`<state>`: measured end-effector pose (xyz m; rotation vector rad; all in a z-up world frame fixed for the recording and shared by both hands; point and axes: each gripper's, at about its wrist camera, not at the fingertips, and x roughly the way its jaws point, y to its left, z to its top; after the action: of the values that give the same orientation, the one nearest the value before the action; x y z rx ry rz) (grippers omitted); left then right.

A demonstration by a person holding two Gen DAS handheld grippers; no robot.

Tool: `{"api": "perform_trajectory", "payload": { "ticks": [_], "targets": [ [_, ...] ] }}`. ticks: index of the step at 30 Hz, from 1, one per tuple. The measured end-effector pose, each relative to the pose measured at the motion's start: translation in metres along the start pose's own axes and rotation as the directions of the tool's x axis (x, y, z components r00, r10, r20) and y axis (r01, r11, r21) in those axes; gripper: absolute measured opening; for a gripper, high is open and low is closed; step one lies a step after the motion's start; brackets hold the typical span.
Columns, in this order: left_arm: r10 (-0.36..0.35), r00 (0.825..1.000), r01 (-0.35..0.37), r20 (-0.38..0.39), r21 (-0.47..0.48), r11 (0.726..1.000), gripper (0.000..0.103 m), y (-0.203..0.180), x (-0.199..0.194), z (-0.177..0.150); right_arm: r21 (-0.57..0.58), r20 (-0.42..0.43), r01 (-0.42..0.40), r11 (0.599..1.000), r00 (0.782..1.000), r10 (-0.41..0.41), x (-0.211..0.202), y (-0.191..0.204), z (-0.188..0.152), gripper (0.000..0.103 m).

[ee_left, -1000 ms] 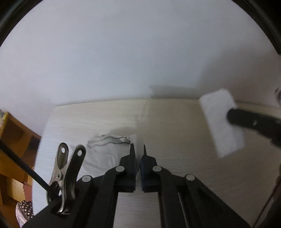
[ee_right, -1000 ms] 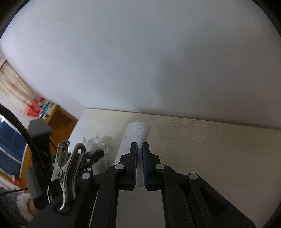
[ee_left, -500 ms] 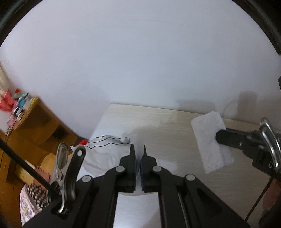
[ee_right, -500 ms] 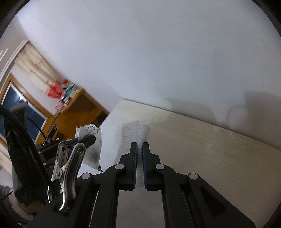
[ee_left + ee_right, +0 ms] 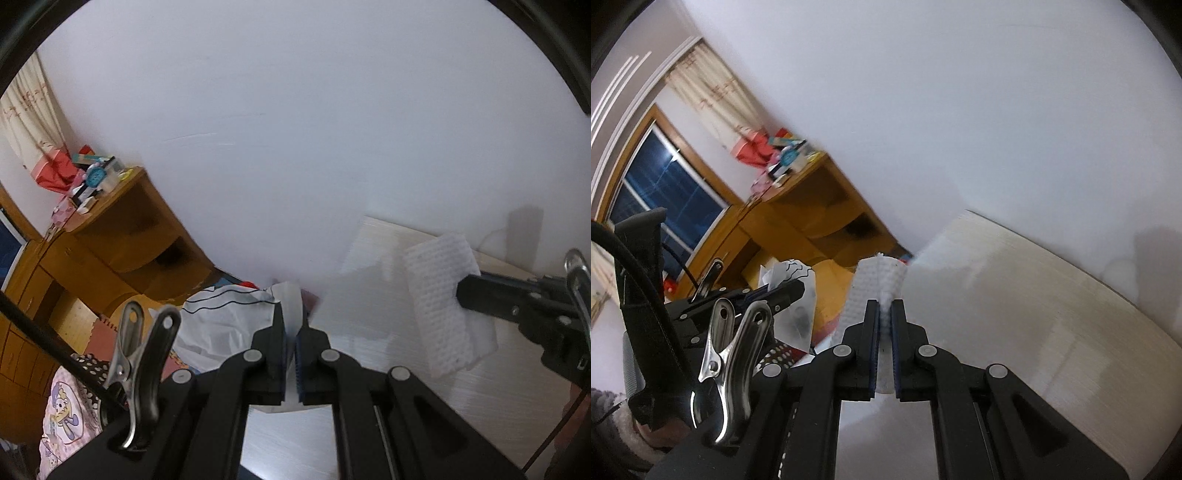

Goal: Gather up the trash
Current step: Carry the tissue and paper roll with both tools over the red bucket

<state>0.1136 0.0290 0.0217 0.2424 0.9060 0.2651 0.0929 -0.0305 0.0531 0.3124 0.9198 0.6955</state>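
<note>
Both fisheye views are showing soft, even indoor light with a cool tint; no lamp is appearing in either picture. The white wall (image 5: pixel 295 129) is reading bright but is not clipping. The window (image 5: pixel 665 192) is showing dark blue and is contributing no visible light. A faint shadow is falling on the wall above the far right edge of the table (image 5: pixel 373 280). Glare is washing out the table's left edge in both views, and its grain is smearing with motion blur. The metal clip (image 5: pixel 733 365) is carrying sharp highlights. Straight lines are bending toward the rims, and black vignetting is cutting the corners.
</note>
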Motion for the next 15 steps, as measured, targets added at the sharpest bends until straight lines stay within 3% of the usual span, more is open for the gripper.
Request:
{"api": "perform_trajectory", "payload": {
  "ticks": [15],
  "targets": [
    [0.005,1.000,-0.006,-0.024,-0.046,0.999,0.003,0.106,0.092,0.019,-0.030,-0.057,-0.040,0.999,0.998,0.038,0.132,0.077,0.046,0.007]
  ]
}}
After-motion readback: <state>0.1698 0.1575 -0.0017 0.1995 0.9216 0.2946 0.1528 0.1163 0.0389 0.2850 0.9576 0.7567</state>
